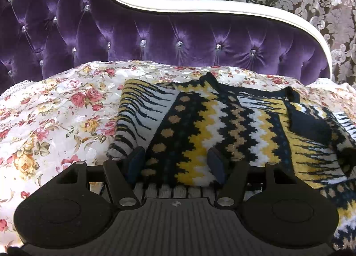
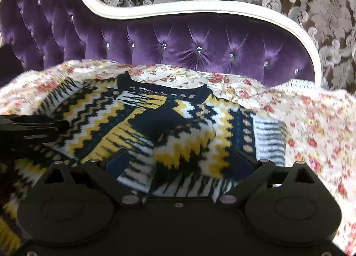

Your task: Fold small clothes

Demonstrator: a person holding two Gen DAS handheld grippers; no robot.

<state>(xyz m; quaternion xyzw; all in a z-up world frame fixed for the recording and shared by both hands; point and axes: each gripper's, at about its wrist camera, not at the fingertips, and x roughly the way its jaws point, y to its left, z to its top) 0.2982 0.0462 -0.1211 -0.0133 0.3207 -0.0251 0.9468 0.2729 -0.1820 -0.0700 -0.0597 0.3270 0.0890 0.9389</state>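
- Black gripper housings fill the foreground of both wrist views, over a patterned knit sweater (image 1: 200, 122) spread on a floral bedspread (image 1: 55, 111), collar toward a tufted purple velvet headboard (image 1: 155, 40).
- Small pale lettering sits on the dark band inside the collar (image 1: 244, 93) in the left wrist view; it is too small to read. The right wrist view is too blurred to show it.
- Left gripper (image 1: 175, 158): jaws stand partly apart, released, blue pads either side of the sweater's ribbed hem (image 1: 178, 190), where a black, yellow and white zigzag panel runs. The knit lies between the fingers (image 1: 217, 164), but no pinch shows.
- Right gripper (image 2: 180, 162): jaws spread wide over a yellow, white and black section of the sweater. The knit bulges up between them; whether the pads press on it cannot be told through the blur.
- Only the left wrist view shows the folded-in striped sleeve (image 1: 133, 120) at the sweater's left edge in sharp detail.
- Only the right wrist view shows the other gripper's black body (image 2: 29, 131) entering from the left, and a striped panel (image 2: 269, 142) at the sweater's right edge.
- Silver damask curtains (image 1: 322, 22) hang behind the headboard's white frame (image 1: 222, 9).
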